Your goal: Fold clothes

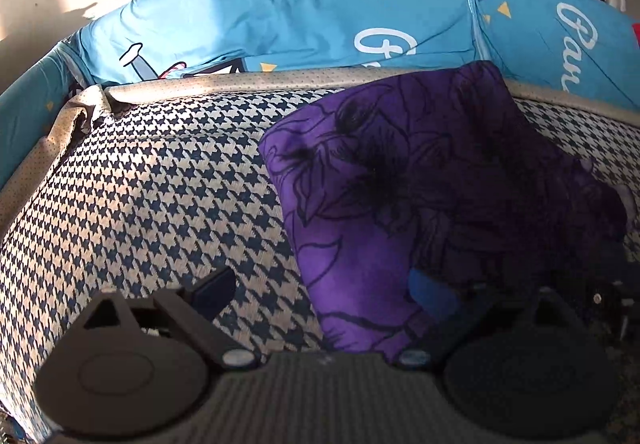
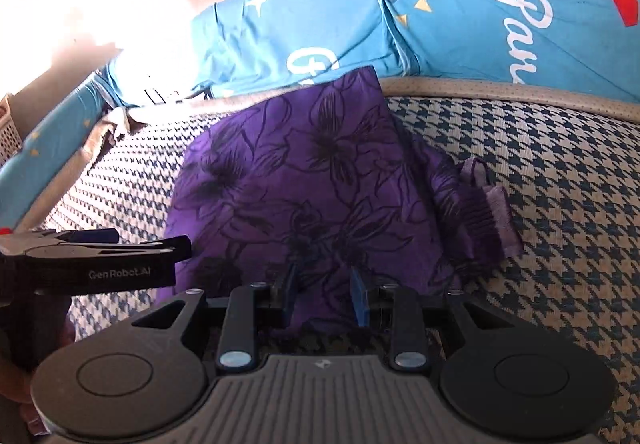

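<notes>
A purple garment with a dark flower print (image 1: 420,180) lies folded on the houndstooth mat (image 1: 152,184); it also shows in the right wrist view (image 2: 304,180). Its waistband end (image 2: 484,212) sticks out on the right. My left gripper (image 1: 324,292) is open wide over the garment's near left edge, one finger over the mat and one over the cloth. My right gripper (image 2: 324,300) is partly open, with the garment's near edge between its blue pads (image 2: 360,300). The left gripper shows from the side in the right wrist view (image 2: 120,244).
Blue printed pillows (image 1: 320,16) lie along the far edge of the mat, also in the right wrist view (image 2: 460,24). A beige border (image 1: 240,82) runs round the mat. A white basket (image 2: 8,128) stands at far left. Sunlit wall behind.
</notes>
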